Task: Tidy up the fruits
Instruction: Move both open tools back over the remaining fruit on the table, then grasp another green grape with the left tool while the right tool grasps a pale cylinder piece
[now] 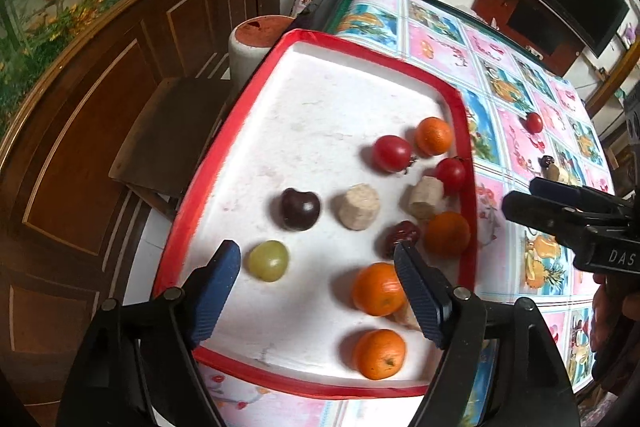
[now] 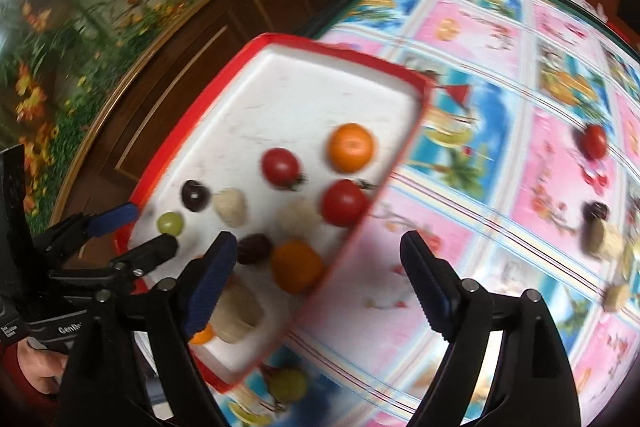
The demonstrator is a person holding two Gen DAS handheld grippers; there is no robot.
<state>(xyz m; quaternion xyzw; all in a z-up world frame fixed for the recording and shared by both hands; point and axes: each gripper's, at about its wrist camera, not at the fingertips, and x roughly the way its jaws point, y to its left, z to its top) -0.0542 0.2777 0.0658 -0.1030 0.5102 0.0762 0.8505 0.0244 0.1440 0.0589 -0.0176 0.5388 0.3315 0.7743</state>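
A white tray with a red rim [image 1: 208,163] holds several fruits. Among them are oranges [image 1: 378,289], tomatoes [image 1: 392,153], a dark cherry [image 1: 300,209], a green grape [image 1: 269,261], a red date [image 1: 402,237] and beige chunks [image 1: 359,206]. My left gripper [image 1: 316,251] hangs open above the tray's near half, nothing between its fingers. My right gripper [image 2: 318,239] is open and empty over the tray's right rim [image 2: 404,151] and the tablecloth. A loose tomato [image 2: 595,141], a dark fruit [image 2: 596,211] and a beige chunk [image 2: 606,241] lie on the cloth at the right.
The table wears a pink and blue fruit-print cloth [image 1: 516,147]. Left of the tray stand a dark wooden stool [image 1: 168,135], a white stool with a red top [image 1: 260,35] and wooden wall panels [image 1: 100,87]. A person's hand [image 2: 44,375] holds the left gripper.
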